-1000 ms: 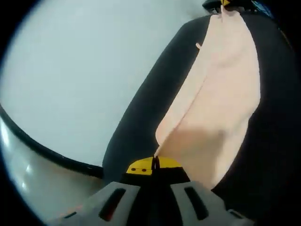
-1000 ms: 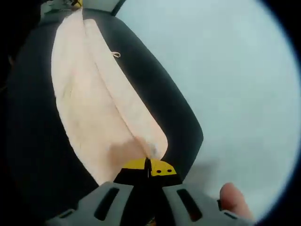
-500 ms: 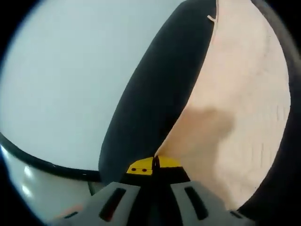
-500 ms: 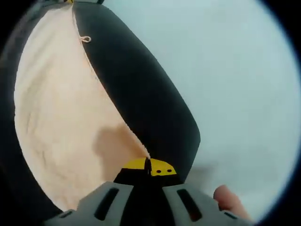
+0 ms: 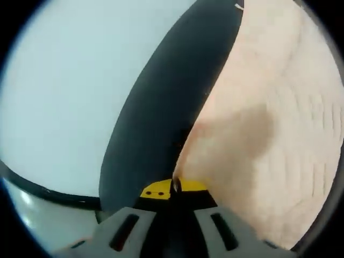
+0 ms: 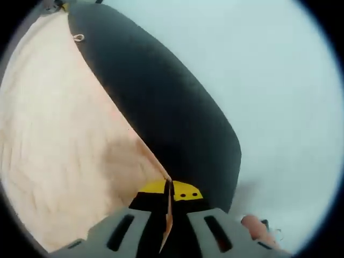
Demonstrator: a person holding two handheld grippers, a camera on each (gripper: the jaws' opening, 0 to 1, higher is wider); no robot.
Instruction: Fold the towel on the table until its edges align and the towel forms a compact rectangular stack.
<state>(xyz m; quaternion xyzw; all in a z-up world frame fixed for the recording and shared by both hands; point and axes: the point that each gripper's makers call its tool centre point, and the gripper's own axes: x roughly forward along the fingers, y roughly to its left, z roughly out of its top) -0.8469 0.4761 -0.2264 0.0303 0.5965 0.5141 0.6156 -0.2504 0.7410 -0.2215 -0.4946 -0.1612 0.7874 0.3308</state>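
Left hand-held gripper (image 5: 175, 186) clamped on a corner of the peach towel (image 5: 269, 129); right hand-held gripper (image 6: 167, 188) clamped on another corner. Towel spread over a black mat (image 6: 161, 113) on the pale desk (image 6: 258, 70). Fingertip (image 6: 252, 224) beside right gripper.

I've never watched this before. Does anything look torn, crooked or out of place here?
Nothing stands out. The towel looks whole and spread over the black mat, with each gripper, left and right, shut on a corner. A small loop sticks out from one edge.
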